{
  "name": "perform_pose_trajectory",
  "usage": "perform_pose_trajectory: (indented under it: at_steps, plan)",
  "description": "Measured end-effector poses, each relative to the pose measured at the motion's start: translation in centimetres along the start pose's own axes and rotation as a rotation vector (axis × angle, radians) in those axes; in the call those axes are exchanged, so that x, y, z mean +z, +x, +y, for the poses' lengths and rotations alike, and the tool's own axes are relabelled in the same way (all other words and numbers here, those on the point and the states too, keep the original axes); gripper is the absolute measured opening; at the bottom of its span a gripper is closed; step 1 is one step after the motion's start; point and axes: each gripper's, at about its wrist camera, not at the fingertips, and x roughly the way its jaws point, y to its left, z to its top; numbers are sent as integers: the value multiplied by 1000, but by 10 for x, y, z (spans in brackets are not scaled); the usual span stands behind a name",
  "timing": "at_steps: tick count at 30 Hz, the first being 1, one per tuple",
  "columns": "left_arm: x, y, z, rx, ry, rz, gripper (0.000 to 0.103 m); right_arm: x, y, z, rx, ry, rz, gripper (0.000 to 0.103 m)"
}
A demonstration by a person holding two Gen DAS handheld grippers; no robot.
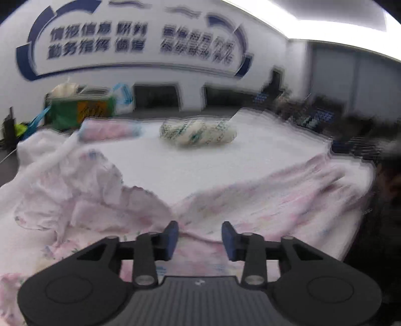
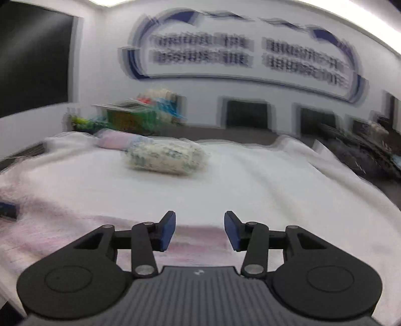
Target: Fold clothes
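pale pink floral thin cotton garment (image 1: 250, 200) lies rumpled on the white towel-covered table (image 1: 200, 163), limp and light (grab an edge), left gripper (image 1: 200, 238) and right gripper (image 2: 199, 229) both spread, empty.

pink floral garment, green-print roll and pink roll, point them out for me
pink floral garment (image 1: 263, 200), left wrist view, flat middle
green-print roll (image 1: 198, 132), left wrist view, its middle
pink roll (image 1: 107, 129), left wrist view, its middle

Bright room, blurred fisheye views

Ceiling panels (image 1: 313, 17) overhead glare to pure white; wall lettering (image 2: 250, 52) and far clutter smear with motion blur, edges curve and darken, shadows stay soft and faint.
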Motion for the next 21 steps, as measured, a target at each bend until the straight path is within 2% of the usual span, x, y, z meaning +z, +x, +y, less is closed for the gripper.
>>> perform_pose_trajectory:
  at_steps: [2,3,5,7,10,12,14,16,18,21]
  plan:
    - [-4,-19,4,-93,-30,-14,43,-1,-10,28,190,-108,-15,45]
    - [-7,-23,5,-111,-47,-4,43,-3,-9,41,260,-154,8,45]
    - [-14,-24,8,-108,-77,36,43,-9,-3,63,370,-234,65,45]
    - [-19,-16,10,-56,-99,92,40,-15,9,80,443,-289,123,42]
    - [-20,-4,9,-20,-108,140,40,-25,24,89,437,-313,193,32]
    - [-18,2,6,-23,-99,139,38,-29,27,91,448,-309,217,30]
    - [-16,7,4,-20,-94,135,32,-30,31,90,457,-296,229,30]
    - [-15,12,3,2,-103,121,20,-27,33,89,378,-277,194,32]
    - [-14,12,2,2,-108,120,19,-23,35,87,305,-229,148,32]
    - [-17,8,2,-13,-108,133,22,-20,29,86,331,-216,112,32]
